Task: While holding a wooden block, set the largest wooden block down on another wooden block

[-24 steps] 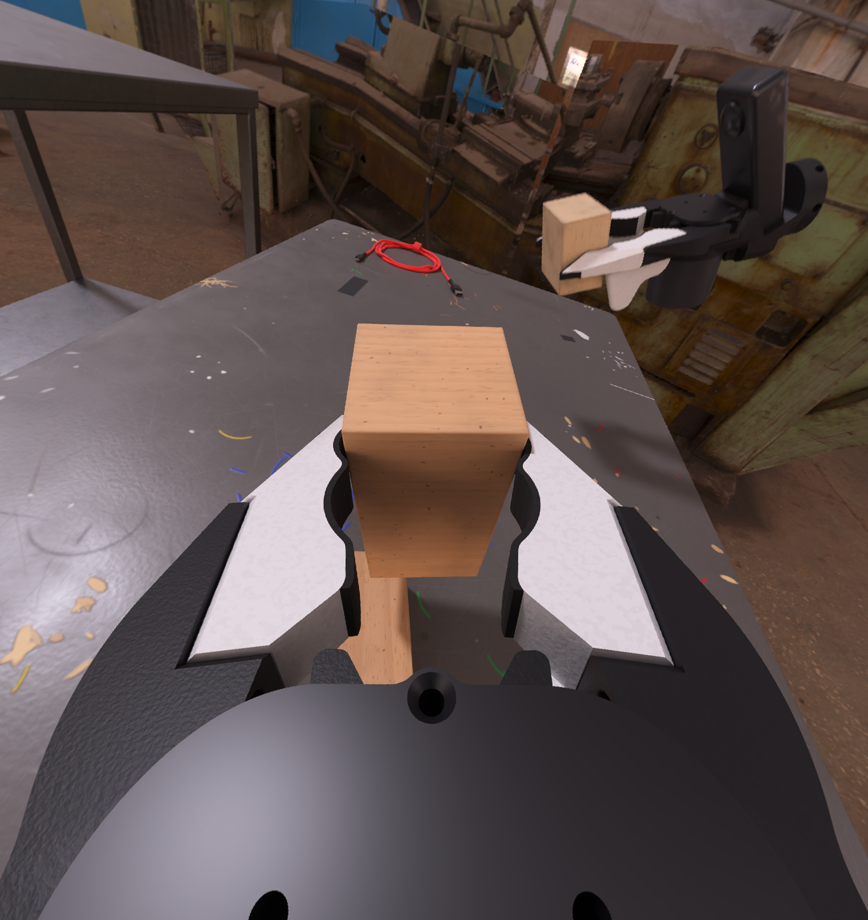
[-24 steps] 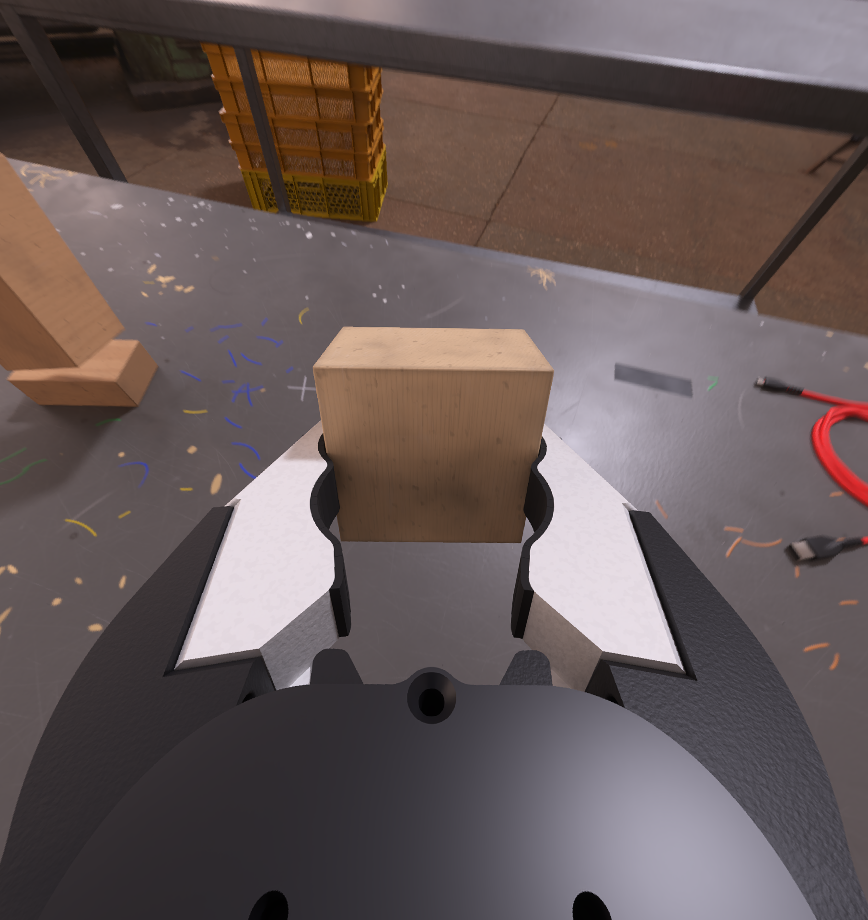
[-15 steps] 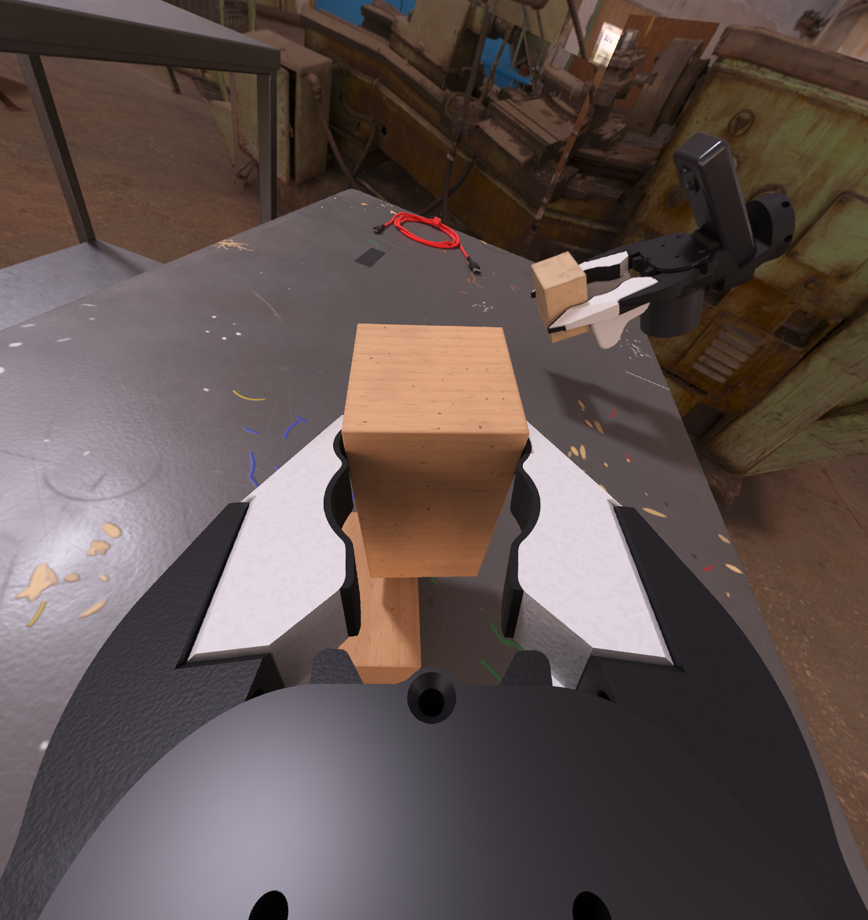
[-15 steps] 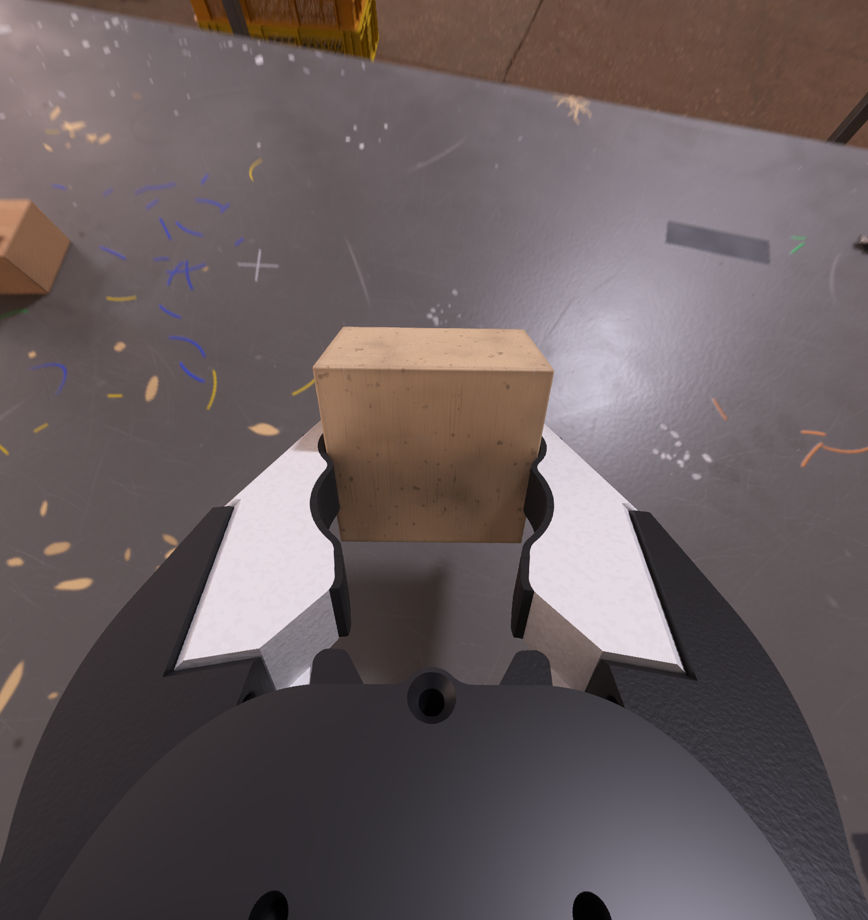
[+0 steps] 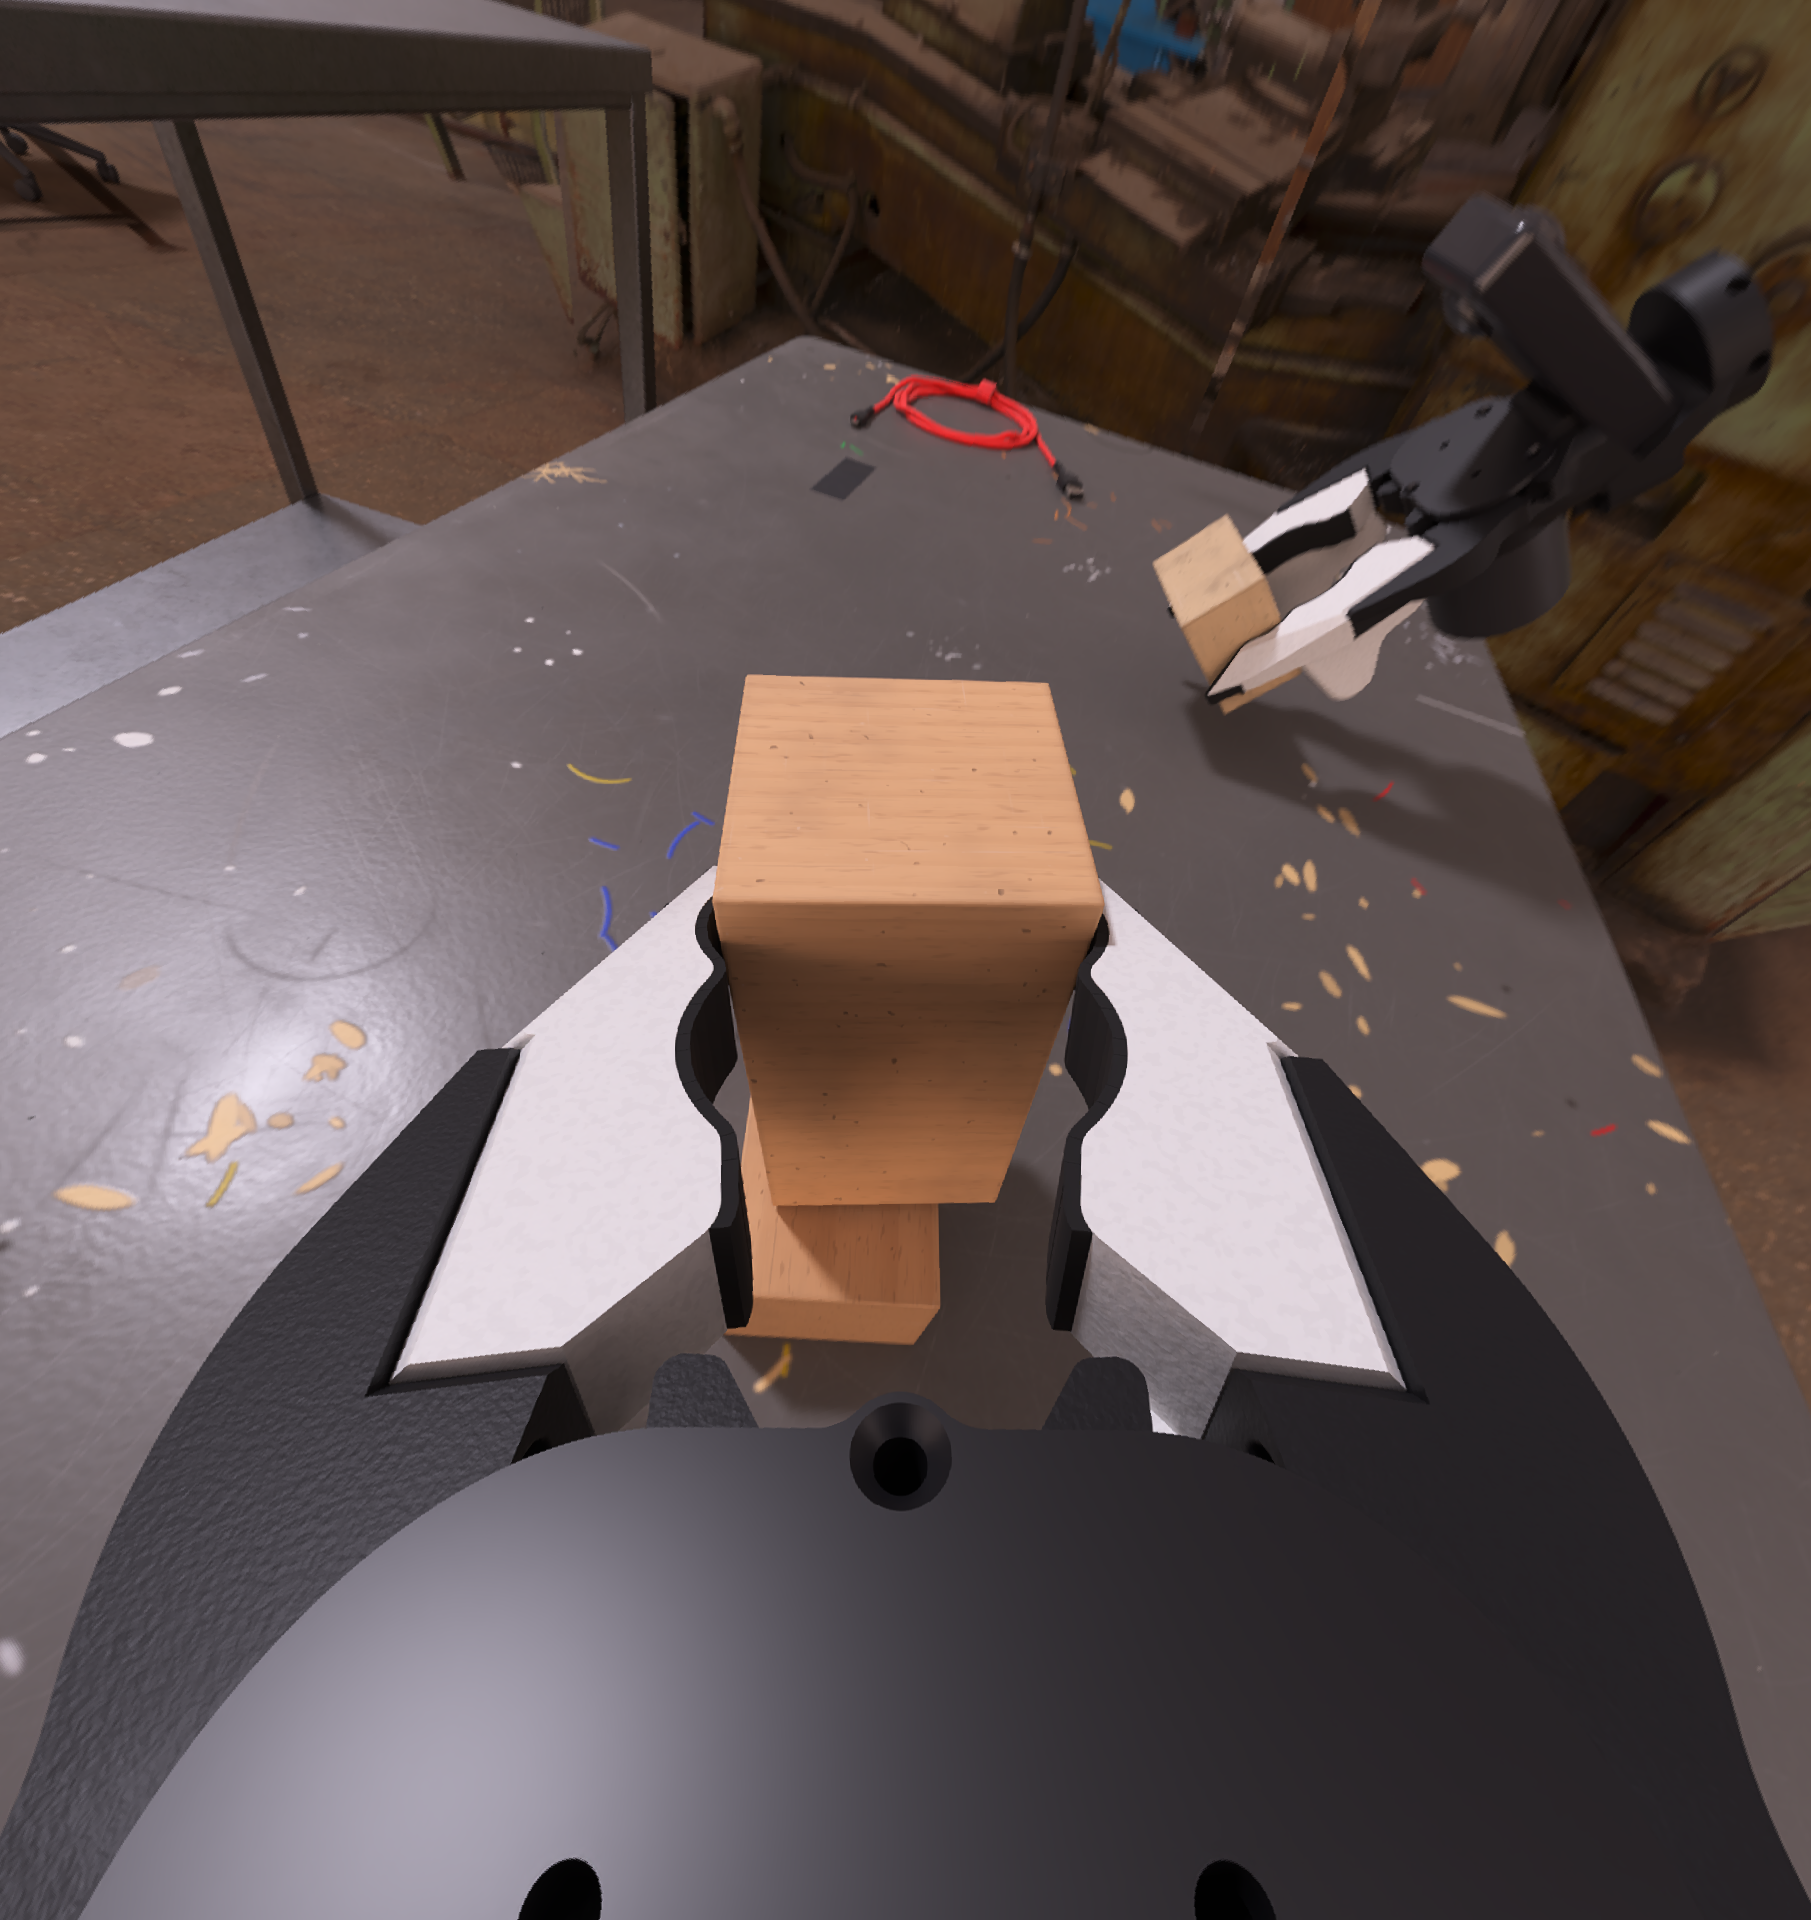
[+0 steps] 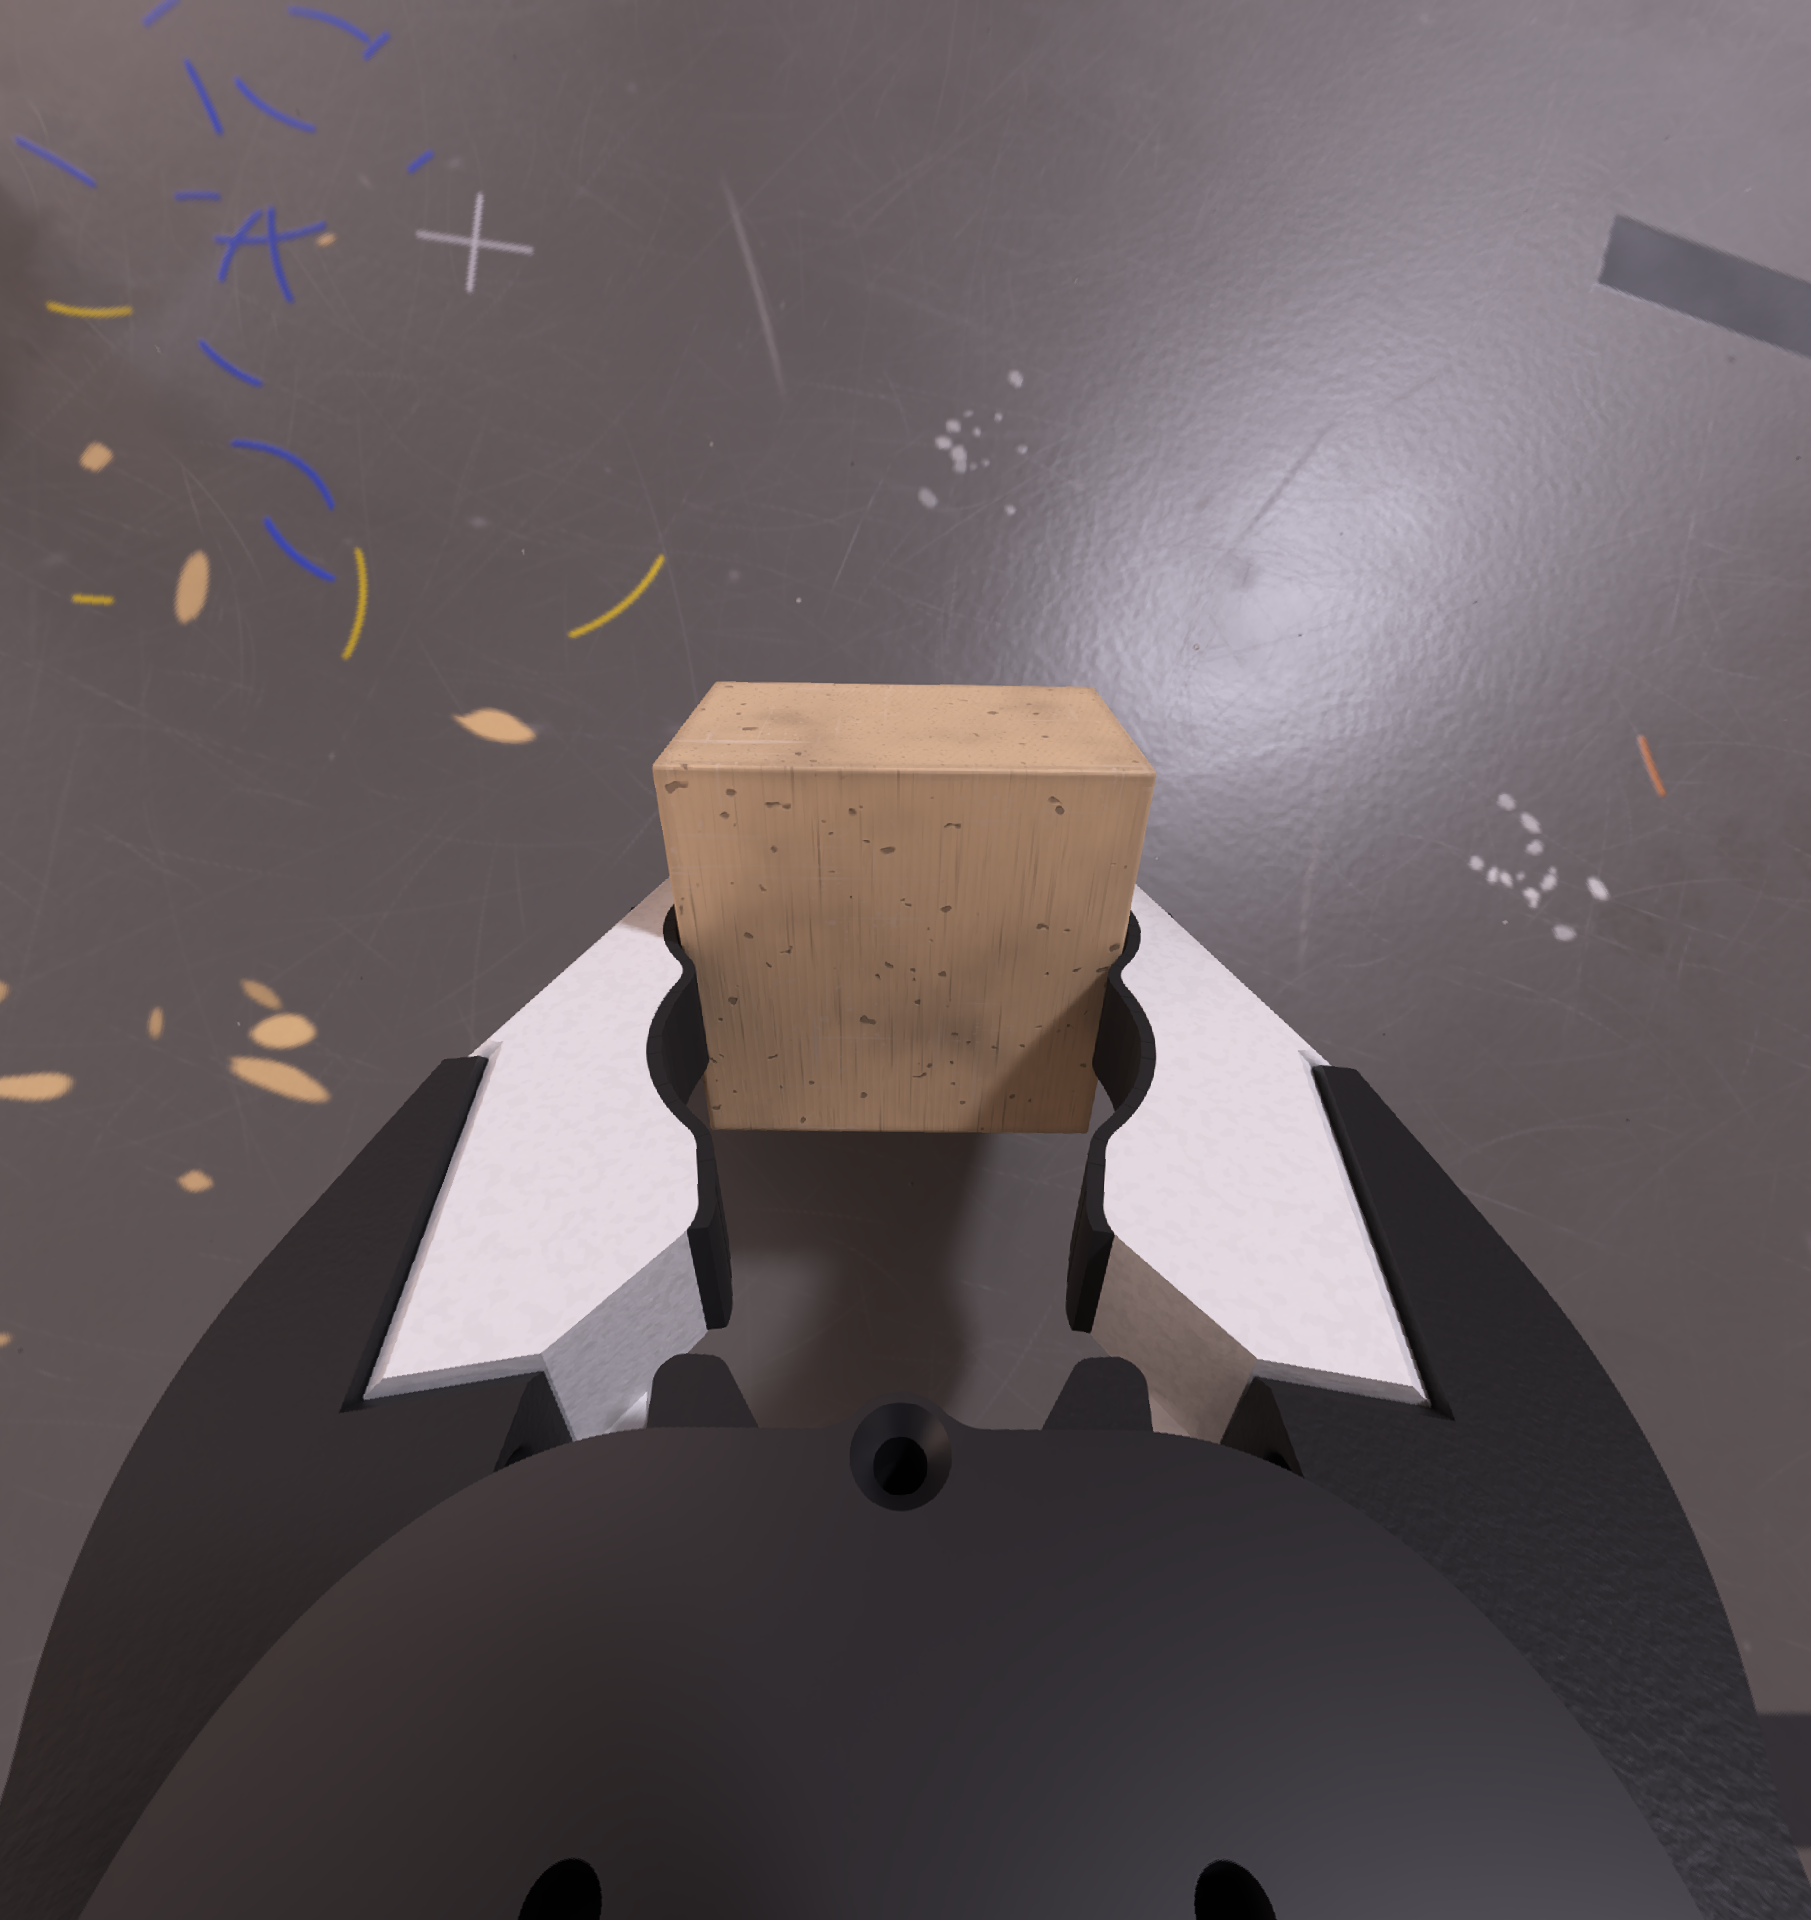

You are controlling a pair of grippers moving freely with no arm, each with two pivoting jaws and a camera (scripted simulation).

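My left gripper point(image 5: 906, 925) is shut on the largest wooden block point(image 5: 896, 935), a tall orange-brown one, held upright over a flat wooden block point(image 5: 844, 1283) that lies on the grey table point(image 5: 309, 831); whether the two blocks touch is hidden. My right gripper point(image 6: 901, 914) is shut on a small pale wooden cube point(image 6: 901, 914) and points steeply down at the tabletop. In the left wrist view the right gripper point(image 5: 1254, 613) hovers at the far right over the table with the cube point(image 5: 1213, 587) tilted down.
A red cable point(image 5: 958, 416) lies coiled at the table's far end, next to a dark tape strip point(image 5: 844, 478). The table's right edge point(image 5: 1566, 831) drops off near old green machinery point(image 5: 1711, 156). A second metal table point(image 5: 257, 62) stands at the far left.
My right gripper has pitched downward and sunk toward the tabletop with the cube; the other blocks left its view. My left gripper has shifted, showing more of the flat block beneath the tall one.
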